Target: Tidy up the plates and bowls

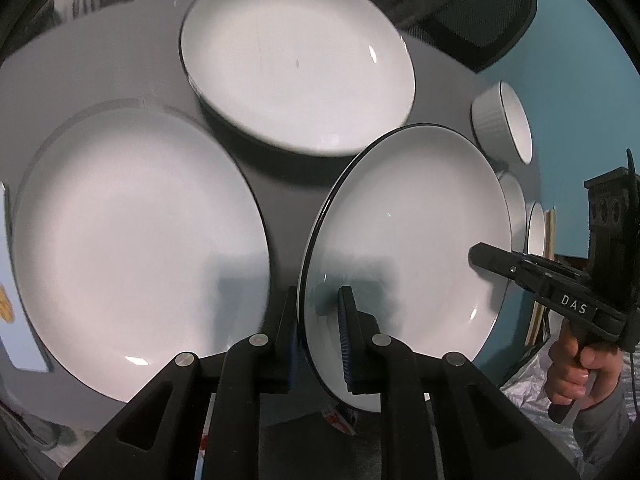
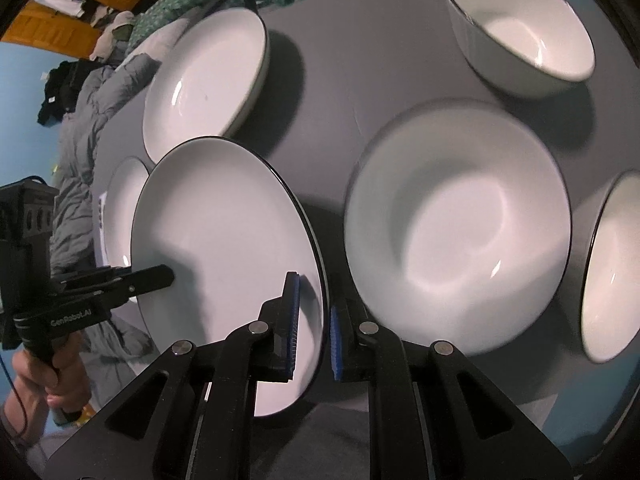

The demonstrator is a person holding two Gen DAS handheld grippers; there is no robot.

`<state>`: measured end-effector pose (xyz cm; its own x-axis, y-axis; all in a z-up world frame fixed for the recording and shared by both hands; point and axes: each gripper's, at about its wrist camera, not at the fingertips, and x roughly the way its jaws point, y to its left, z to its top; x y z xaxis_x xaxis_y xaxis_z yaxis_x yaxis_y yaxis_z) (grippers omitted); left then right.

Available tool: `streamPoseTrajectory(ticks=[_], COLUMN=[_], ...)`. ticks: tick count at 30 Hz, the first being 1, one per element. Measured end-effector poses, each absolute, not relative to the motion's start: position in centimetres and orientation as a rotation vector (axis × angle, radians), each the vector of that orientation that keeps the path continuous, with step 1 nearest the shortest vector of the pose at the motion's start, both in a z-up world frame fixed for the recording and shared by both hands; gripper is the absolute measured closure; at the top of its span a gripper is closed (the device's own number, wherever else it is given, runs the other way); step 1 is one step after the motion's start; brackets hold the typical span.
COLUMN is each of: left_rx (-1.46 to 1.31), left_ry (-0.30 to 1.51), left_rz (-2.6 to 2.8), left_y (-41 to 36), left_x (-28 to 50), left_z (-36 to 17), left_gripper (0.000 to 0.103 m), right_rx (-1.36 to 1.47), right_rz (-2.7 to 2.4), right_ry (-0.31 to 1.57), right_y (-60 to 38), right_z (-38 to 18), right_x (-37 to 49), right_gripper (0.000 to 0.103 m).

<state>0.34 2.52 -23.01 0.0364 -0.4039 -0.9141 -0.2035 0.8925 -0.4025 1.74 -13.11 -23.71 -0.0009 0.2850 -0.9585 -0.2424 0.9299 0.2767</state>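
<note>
Both grippers hold one white plate with a dark rim (image 1: 408, 232), lifted above the grey table. My left gripper (image 1: 320, 336) is shut on its near rim. My right gripper (image 2: 314, 324) grips the opposite rim of the same plate (image 2: 224, 232). In the left wrist view the right gripper (image 1: 480, 254) shows at the plate's right edge. In the right wrist view the left gripper (image 2: 168, 276) shows at the plate's left edge. A large flat plate (image 1: 136, 240) lies left. A deep plate (image 1: 296, 60) lies behind. A wide bowl (image 2: 460, 224) sits right of the held plate.
More white bowls stand on the round grey table (image 2: 332, 112): one at the back right (image 2: 520, 28), one at the far right edge (image 2: 612, 272), and a deep plate (image 2: 204, 80) at the back left. A black mesh chair (image 1: 460, 4) stands behind the table.
</note>
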Motion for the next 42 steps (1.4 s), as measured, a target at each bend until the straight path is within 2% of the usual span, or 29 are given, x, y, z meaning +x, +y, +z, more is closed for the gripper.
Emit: streamPoseTrajectory(ticks=[11, 18, 42], left_rx=[-0.490, -0.503, -0.550], left_ry=[1.475, 1.453, 1.549], left_rz=[-0.096, -0.047, -0.005], left_y=[7.0, 9.5, 11.3], left_x=[5.1, 7.9, 12.3], left_z=[-20.9, -21.4, -24.6], left_gripper=[0.086, 0.085, 0.084], right_rx=[0.022, 0.013, 0.052], right_rz=[0.475, 0.497, 0.434], right_ry=[1.488, 1.489, 1.578], right_y=[-9.0, -6.3, -4.8], right_z=[-23.0, -23.2, -25.6], right_x=[6.5, 9.9, 15.4], right_gripper=[0.090, 0.090, 0.090])
